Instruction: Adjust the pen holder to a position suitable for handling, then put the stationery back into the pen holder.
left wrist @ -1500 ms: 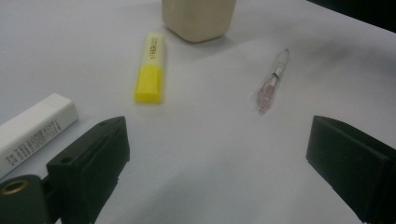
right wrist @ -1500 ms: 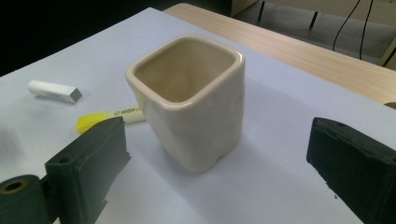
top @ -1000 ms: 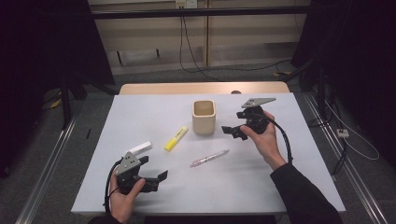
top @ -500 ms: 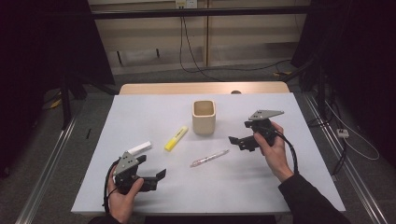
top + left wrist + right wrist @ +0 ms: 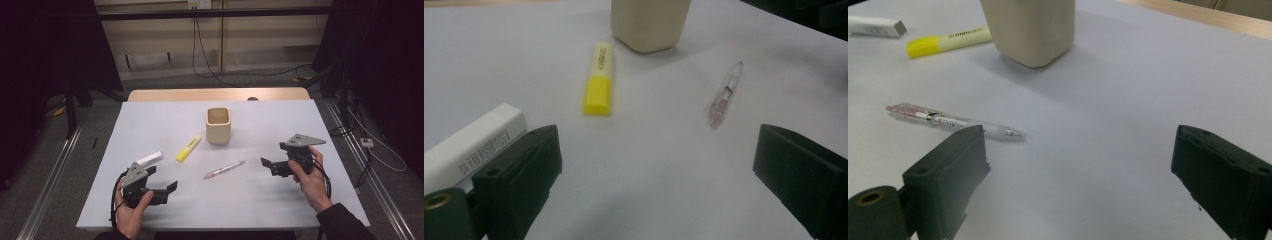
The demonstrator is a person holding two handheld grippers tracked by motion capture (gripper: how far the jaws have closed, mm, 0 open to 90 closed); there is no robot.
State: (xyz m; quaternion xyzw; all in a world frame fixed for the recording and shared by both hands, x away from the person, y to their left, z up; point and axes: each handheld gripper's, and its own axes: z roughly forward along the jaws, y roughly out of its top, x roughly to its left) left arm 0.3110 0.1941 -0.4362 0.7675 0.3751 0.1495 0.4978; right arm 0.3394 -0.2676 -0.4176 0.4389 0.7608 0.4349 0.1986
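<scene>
Now both my grippers sit low over the white worktop [image 5: 280, 200], one in each hand. Left gripper [image 5: 167, 190] is near the front left edge; its fingers [image 5: 519, 175] stand wide apart with nothing between them. Right gripper [image 5: 267, 165] is over at the right side, pointing left toward the middle, its fingers [image 5: 948, 170] also spread wide and holding nothing. Nearest thing to either gripper is the clear pen [image 5: 224, 169], lying flat and slanted on the worktop between the two, closer to the right one but apart from both. From the right gripper view the pen [image 5: 953, 121] lies just beyond the left-hand finger, its metal tip toward the gap, not touching. From the left gripper view the pen [image 5: 724, 95] lies farther out, well ahead of the fingers. A yellow highlighter [image 5: 188, 148] lies flat to the left of the pen, slanted the same way. A white eraser [image 5: 149, 159] lies just ahead of my left gripper; in the left gripper view it sits right beside the left-hand finger, contact I cannot judge. A beige cup [image 5: 218, 125] stands upright behind the highlighter and pen, near the middle of the worktop.
</scene>
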